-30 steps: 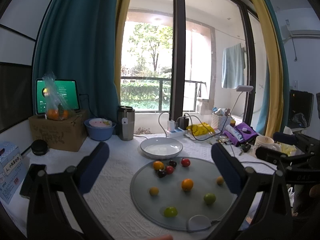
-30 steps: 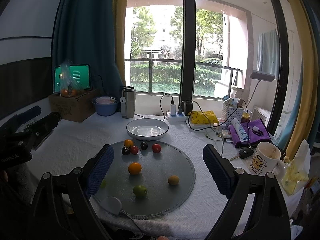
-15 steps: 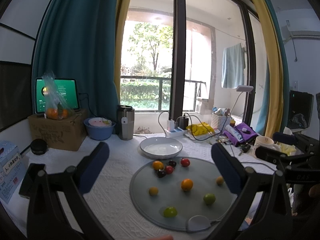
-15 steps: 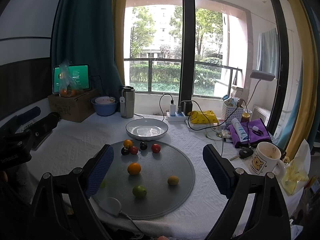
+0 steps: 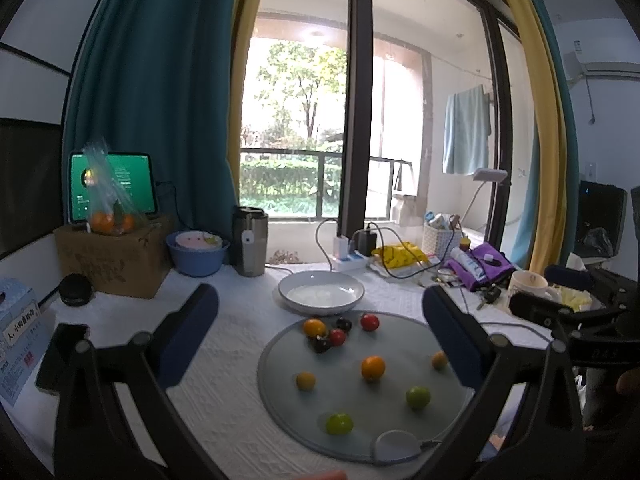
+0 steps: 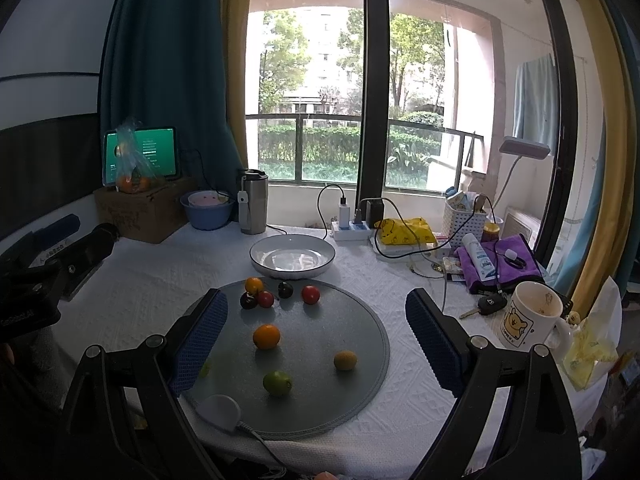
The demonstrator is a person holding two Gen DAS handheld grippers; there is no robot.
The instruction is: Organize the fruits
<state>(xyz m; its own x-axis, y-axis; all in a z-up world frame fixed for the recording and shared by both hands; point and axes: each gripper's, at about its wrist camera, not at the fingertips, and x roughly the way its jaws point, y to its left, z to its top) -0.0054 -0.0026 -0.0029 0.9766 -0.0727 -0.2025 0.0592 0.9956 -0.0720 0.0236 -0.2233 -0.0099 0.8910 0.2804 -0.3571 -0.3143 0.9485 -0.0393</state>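
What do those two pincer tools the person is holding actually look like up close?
Both are alike: the left gripper and the right gripper each have two black angular arms dotted with round silver bolts, ending in long dark blue pads with a fine waffle-like texture. Seen from the right-hand camera, the left tool's black body carries small white lettering, too blurred to read.
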